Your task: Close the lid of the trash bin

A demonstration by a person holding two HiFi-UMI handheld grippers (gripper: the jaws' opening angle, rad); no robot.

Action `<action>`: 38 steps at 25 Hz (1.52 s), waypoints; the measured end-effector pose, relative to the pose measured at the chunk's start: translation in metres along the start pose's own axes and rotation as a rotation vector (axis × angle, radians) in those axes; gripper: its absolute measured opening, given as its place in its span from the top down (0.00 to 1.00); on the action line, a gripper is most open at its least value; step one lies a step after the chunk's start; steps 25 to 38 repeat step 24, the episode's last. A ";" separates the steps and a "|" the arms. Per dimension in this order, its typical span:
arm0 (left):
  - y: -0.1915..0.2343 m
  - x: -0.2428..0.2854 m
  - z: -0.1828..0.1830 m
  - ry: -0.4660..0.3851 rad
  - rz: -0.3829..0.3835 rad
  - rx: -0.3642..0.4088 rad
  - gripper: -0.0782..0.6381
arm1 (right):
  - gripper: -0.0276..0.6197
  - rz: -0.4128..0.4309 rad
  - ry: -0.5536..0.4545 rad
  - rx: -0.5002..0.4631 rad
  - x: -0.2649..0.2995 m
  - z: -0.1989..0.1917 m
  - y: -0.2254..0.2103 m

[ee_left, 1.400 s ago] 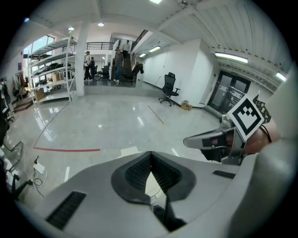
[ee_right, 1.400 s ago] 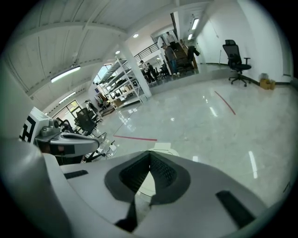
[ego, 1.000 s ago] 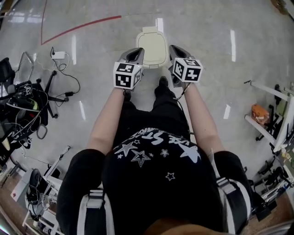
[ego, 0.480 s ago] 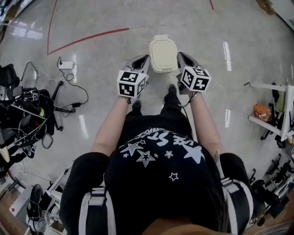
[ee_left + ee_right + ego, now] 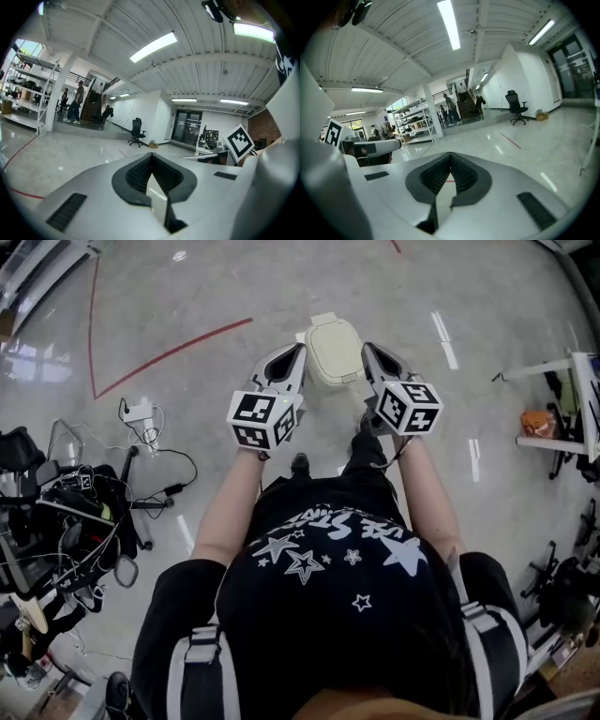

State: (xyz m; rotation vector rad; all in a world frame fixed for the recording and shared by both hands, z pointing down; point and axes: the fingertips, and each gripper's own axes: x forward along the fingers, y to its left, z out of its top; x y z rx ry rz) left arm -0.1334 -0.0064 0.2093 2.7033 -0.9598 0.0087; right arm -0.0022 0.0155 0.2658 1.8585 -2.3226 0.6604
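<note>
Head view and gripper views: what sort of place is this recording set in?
Probably a lab or workshop hall: glossy floor with a red line, metal storage shelving, cables and gear piled along one side.

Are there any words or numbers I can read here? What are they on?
No text reads clearly.
Shirt: white letters among stars, upside down and creased, unreadable.
Cubes on the left gripper and right gripper: black-and-white square patterns, no words.
Orange packet on the right shelf: too small to read.

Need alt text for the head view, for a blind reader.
A closed cream trash bin stands on a glossy floor between the left gripper and right gripper, held by a person seen from above.
</note>
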 end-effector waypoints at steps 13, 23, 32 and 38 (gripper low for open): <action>-0.042 -0.017 0.006 -0.031 -0.077 -0.015 0.88 | 0.95 -0.068 -0.061 -0.002 -0.072 0.003 0.007; -0.115 -0.044 0.009 -0.044 -0.068 0.016 0.88 | 0.95 0.005 -0.118 -0.001 -0.142 0.006 0.016; -0.123 -0.045 0.010 -0.050 -0.066 0.018 0.88 | 0.95 0.015 -0.123 -0.007 -0.149 0.008 0.016; -0.123 -0.045 0.010 -0.050 -0.066 0.018 0.88 | 0.95 0.015 -0.123 -0.007 -0.149 0.008 0.016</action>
